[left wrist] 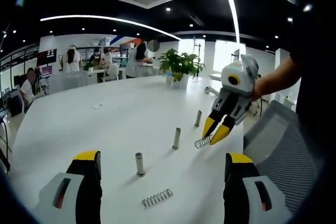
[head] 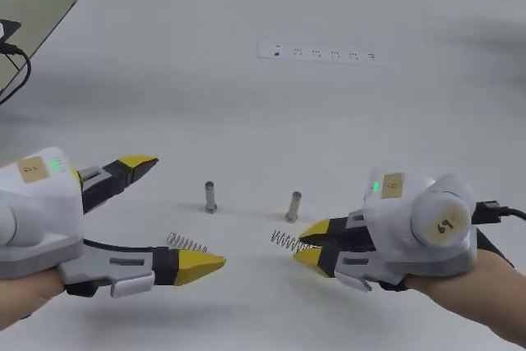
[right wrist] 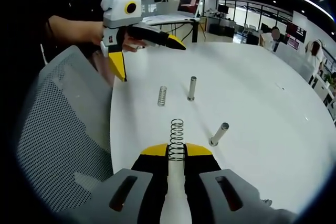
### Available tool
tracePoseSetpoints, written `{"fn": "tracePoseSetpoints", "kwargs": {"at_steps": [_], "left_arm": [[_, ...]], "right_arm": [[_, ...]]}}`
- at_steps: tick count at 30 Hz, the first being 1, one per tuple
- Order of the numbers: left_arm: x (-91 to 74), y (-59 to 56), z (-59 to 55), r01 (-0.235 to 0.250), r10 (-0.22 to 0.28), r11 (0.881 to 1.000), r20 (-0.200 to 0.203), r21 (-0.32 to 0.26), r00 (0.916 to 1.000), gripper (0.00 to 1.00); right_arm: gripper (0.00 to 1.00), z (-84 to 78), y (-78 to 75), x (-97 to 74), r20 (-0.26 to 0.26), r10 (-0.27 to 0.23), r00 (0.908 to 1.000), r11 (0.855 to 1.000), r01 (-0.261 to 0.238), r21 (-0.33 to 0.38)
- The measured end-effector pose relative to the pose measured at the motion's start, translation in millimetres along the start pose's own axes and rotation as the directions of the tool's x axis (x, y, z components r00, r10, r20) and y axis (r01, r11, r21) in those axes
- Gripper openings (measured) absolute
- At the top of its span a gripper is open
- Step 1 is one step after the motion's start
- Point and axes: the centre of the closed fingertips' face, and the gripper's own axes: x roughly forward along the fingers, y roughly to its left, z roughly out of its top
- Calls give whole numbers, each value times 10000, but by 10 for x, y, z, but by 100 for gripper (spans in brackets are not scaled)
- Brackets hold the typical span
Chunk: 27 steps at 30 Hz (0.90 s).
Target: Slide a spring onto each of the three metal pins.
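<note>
**White table, two yellow-tipped grippers, springs and pins**

From the head camera: white table (head: 345,129) with a power strip (head: 316,53) lying far back. On the right, right gripper (head: 302,244), jaws pinched together on one end of a spring (head: 283,241), coil pointing left and close to the table. Just behind that coil, second pin (head: 293,206), upright and bare. Further left, first pin (head: 210,196), also upright and bare. Near the foot of the first pin, on the person's side, second spring (head: 186,243), lying flat on the table. On the left, left gripper (head: 190,211), jaws spread wide and holding nothing, one yellow tip just beside the second spring; contact between them hard to judge.

From the left gripper camera: three pins standing in a row running away, with a third pin (left wrist: 198,118) farthest, beyond the right gripper's tips. Behind the table, a potted plant (left wrist: 180,65) and people (left wrist: 71,59) at desks.

From the right gripper camera: spring sticking straight out from between the closed yellow tips, with a mesh chair (right wrist: 63,129) beside the table edge.
</note>
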Motion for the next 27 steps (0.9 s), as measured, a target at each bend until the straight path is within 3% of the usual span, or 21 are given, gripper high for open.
{"fn": "tracePoseSetpoints", "kwargs": {"at_steps": [10,14,16,23,27], "left_arm": [[82,-151,132,401,-410,9983,216,424,9989,89],[116,-237,162,618,-637,9963,301,595,9975,81],[136,-307,147,978,-990,9940,237,493,9948,73],[273,-547,36,2067,-2051,9758,-288,708,9783,60],[373,-654,40,2682,-2661,9611,-385,664,9632,52]], "right_arm": [[8,-18,-38,-82,-38,-55,10000,9997,54,-254],[8,-9,-34,-99,-39,-8,10000,9991,6,-433],[8,8,-24,-113,-22,59,10000,9983,-60,-577],[8,42,-26,-158,-44,101,9999,9944,-105,-1054],[8,64,-26,-178,-41,153,9999,9917,-157,-1276]]}}
